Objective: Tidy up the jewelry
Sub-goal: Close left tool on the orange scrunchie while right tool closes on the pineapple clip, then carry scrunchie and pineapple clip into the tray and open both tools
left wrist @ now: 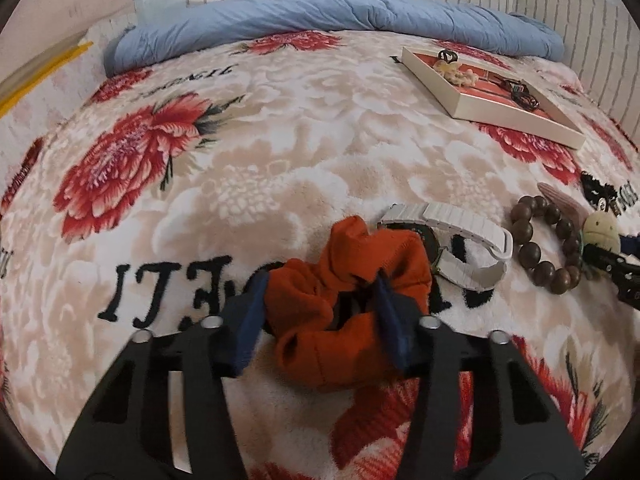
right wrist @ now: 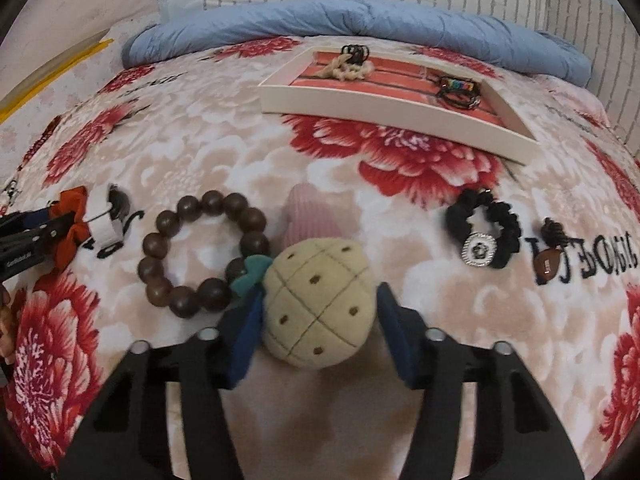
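My left gripper [left wrist: 320, 304] has its blue pads around an orange scrunchie [left wrist: 344, 300] lying on the floral blanket; the jaws look closed on its fabric. A white-strap watch [left wrist: 452, 248] and a brown bead bracelet [left wrist: 548, 248] lie just right of it. My right gripper [right wrist: 316, 316] is open, its pads either side of a beige plush pineapple [right wrist: 318, 300] with a teal leaf, with a gap on the right. The bead bracelet [right wrist: 200, 252] lies to its left. A white tray [right wrist: 384, 108] with a red lining sits beyond, holding hair ties.
A black scrunchie with a silver charm [right wrist: 484, 236] and a small brown charm tie [right wrist: 548, 260] lie right of the pineapple. A pink ribbed item [right wrist: 308, 216] lies behind it. A rolled blue quilt [right wrist: 360, 24] runs along the brick-pattern wall. The left gripper shows at the left edge [right wrist: 28, 240].
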